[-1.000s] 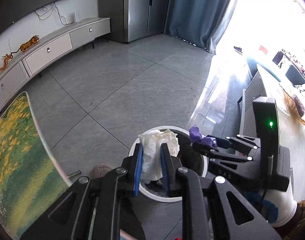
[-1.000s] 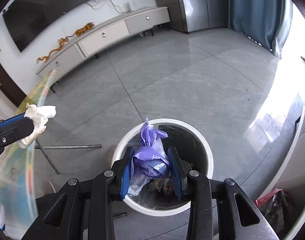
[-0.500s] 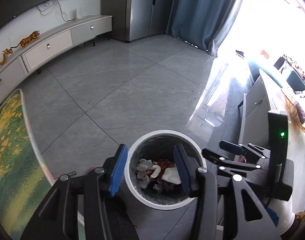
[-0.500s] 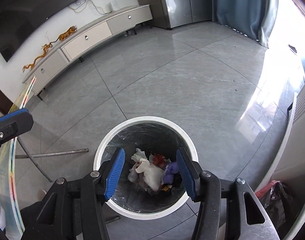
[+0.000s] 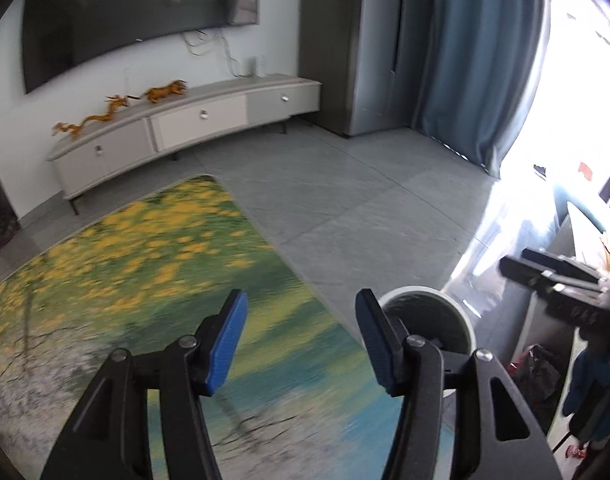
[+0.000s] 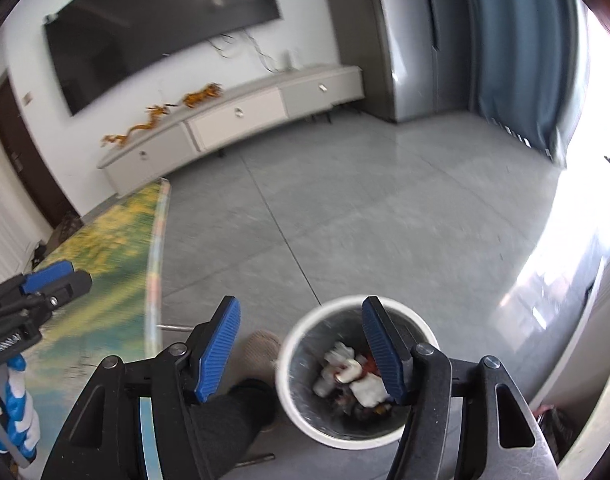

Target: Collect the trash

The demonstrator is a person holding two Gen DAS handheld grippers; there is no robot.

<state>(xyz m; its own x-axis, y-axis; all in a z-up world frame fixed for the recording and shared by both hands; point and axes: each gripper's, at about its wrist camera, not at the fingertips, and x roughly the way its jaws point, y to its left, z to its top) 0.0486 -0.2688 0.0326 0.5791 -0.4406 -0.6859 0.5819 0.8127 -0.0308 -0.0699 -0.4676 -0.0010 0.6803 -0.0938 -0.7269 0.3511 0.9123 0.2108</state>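
A white round trash bin (image 6: 301, 332) stands on the grey floor, holding white tissue (image 6: 365, 388) and other crumpled trash. It also shows in the left wrist view (image 5: 457, 312) at the table's right edge. My right gripper (image 6: 301, 348) is open and empty, raised above the bin's left rim. My left gripper (image 5: 301, 340) is open and empty above the table with the yellow-green flower print (image 5: 145, 264). The left gripper also shows in the right wrist view (image 6: 45, 284), and the right gripper in the left wrist view (image 5: 545, 272).
A long white TV cabinet (image 5: 185, 124) with orange figurines stands at the far wall under a TV (image 5: 137, 12). A grey cabinet (image 5: 365, 48) and blue curtain (image 5: 485, 60) stand at the right. A person's foot in a slipper (image 6: 257, 348) is beside the bin.
Both grippers opened and dropped the tissue and purple wrapper into the bin. Both then lifted and swung left, the left one over the table.
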